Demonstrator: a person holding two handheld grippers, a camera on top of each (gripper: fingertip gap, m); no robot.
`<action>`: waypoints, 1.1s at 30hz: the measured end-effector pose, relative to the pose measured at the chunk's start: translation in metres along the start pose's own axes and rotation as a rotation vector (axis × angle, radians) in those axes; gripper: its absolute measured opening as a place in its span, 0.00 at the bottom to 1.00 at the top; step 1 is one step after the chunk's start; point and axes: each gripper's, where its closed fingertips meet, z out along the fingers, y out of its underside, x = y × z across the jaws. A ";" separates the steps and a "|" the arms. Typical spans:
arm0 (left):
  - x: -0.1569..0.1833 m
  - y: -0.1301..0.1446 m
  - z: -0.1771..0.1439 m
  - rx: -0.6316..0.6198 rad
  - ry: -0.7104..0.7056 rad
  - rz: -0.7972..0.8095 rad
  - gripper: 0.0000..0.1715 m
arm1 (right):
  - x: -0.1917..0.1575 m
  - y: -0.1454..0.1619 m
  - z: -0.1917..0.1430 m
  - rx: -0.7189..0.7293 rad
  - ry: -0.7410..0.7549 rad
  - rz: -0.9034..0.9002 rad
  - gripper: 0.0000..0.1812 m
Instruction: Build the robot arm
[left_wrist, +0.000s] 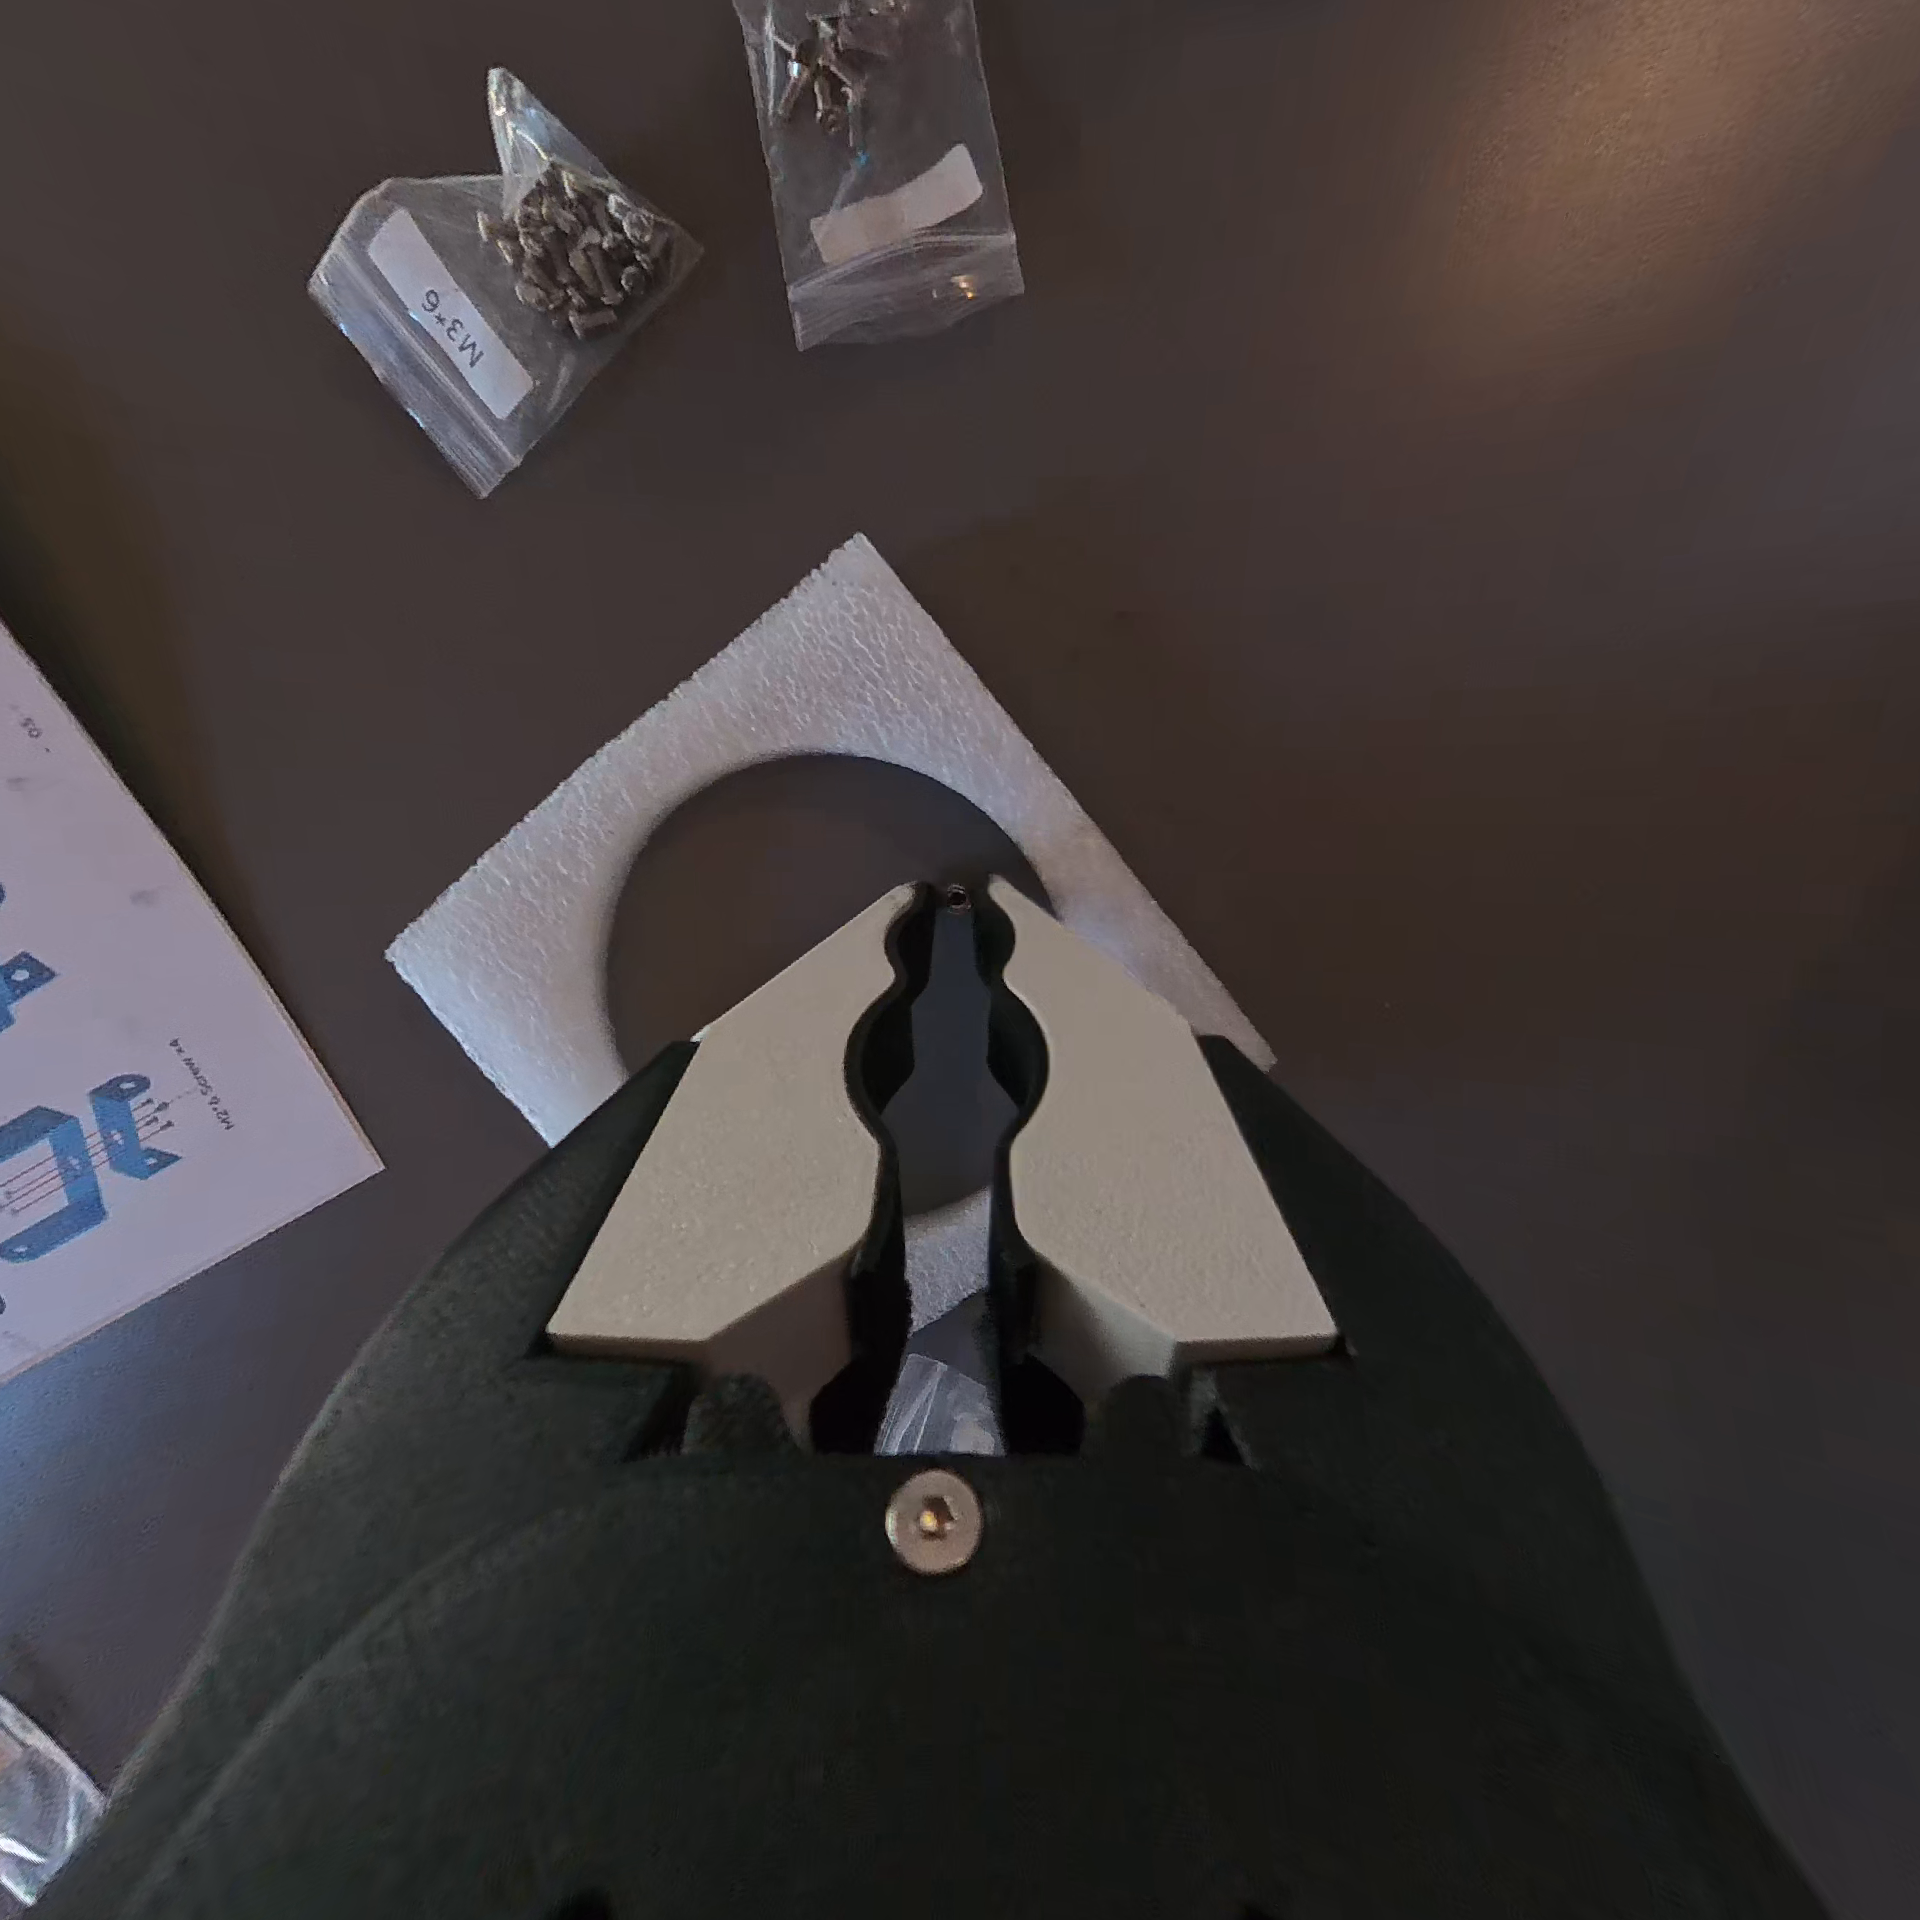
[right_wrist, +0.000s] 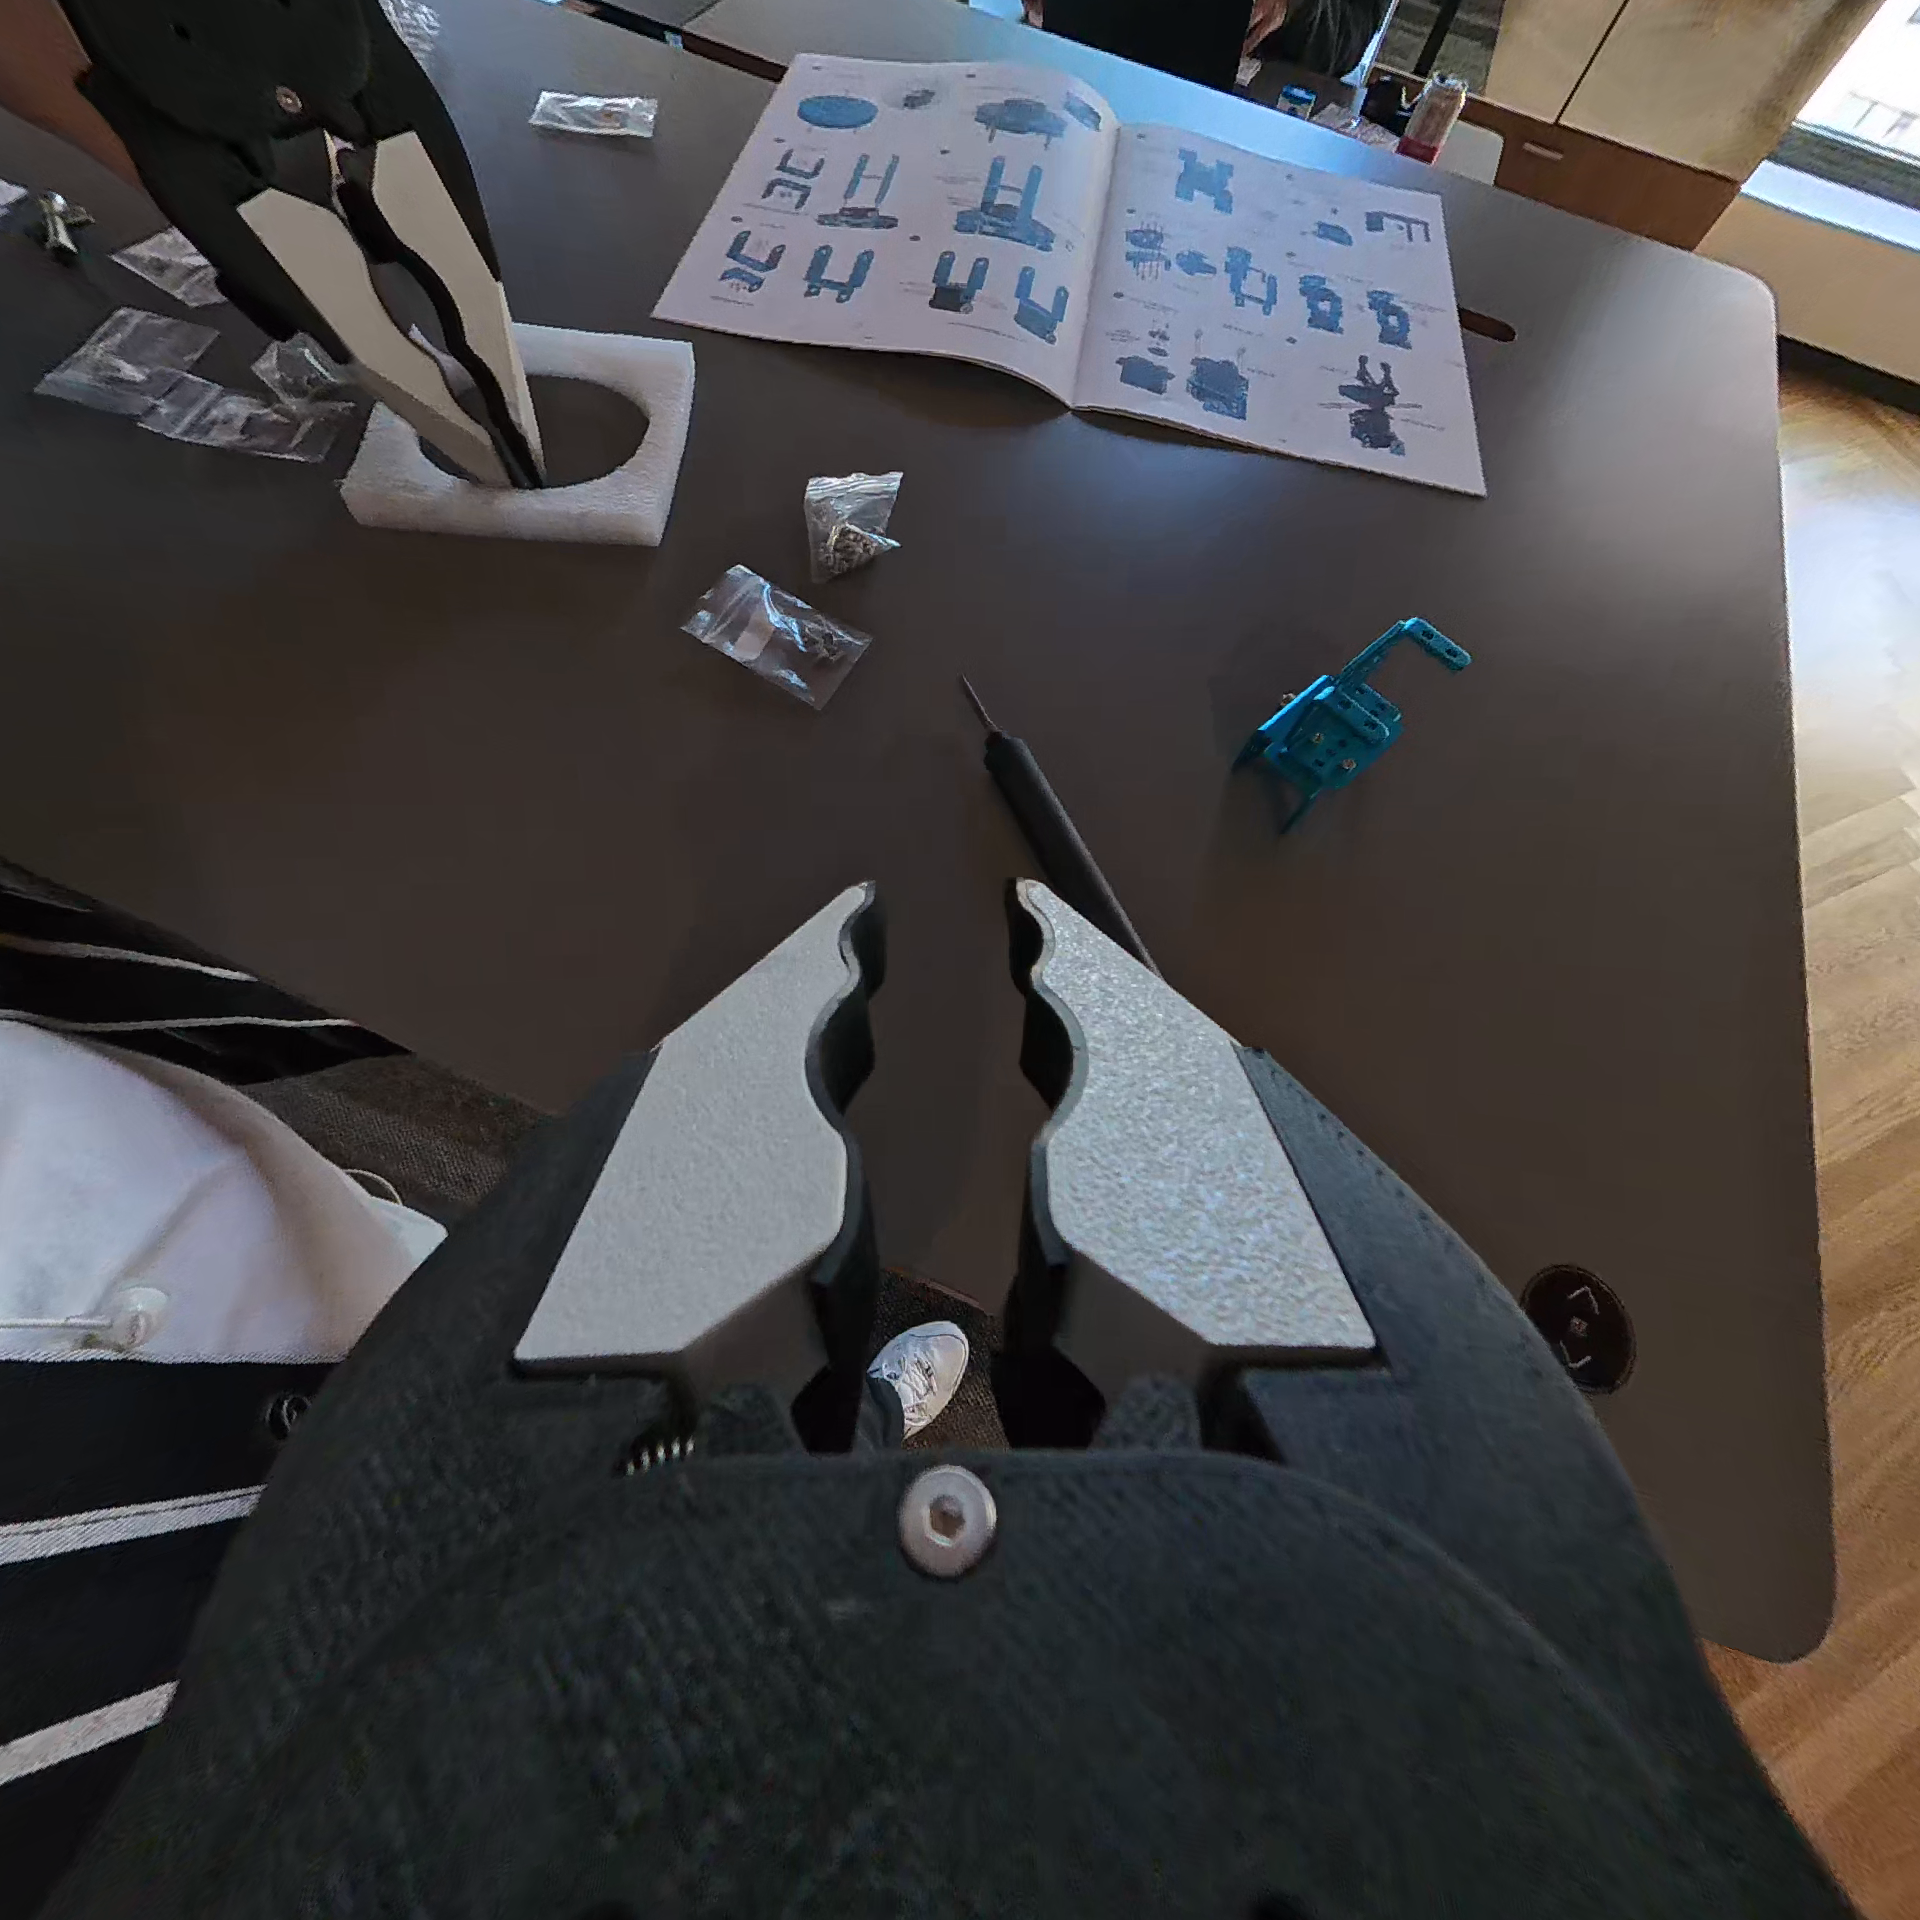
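My left gripper (left_wrist: 955, 891) points down into the round hole of a white foam square (left_wrist: 831, 665). Its jaws are nearly together, with a tiny dark screw (left_wrist: 954, 896) pinched between the tips just above the dark table. The right wrist view shows this gripper (right_wrist: 525, 473) with its tips inside the foam square (right_wrist: 665, 416). My right gripper (right_wrist: 943, 896) is open and empty, hovering over the near part of the table. A black screwdriver (right_wrist: 1039, 800) lies just beyond its right finger.
Two clear bags of screws (left_wrist: 540, 270) (left_wrist: 883, 156) lie beyond the foam. They also show in the right wrist view (right_wrist: 850, 520) (right_wrist: 774, 634). An open instruction booklet (right_wrist: 1091, 260) lies at the back. A blue metal bracket assembly (right_wrist: 1340, 717) sits to the right, and more bags (right_wrist: 187, 384) lie at left.
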 end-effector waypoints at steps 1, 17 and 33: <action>-0.001 0.000 0.000 0.006 -0.008 -0.001 0.02 | 0.000 0.001 0.000 -0.002 -0.004 0.000 0.13; -0.021 -0.074 -0.038 0.203 -0.098 -0.253 0.02 | 0.051 0.020 0.008 -0.030 -0.026 -0.060 0.12; -0.046 -0.326 0.128 0.261 -0.239 -0.607 0.02 | 0.185 0.079 0.045 -0.022 -0.452 -0.329 0.13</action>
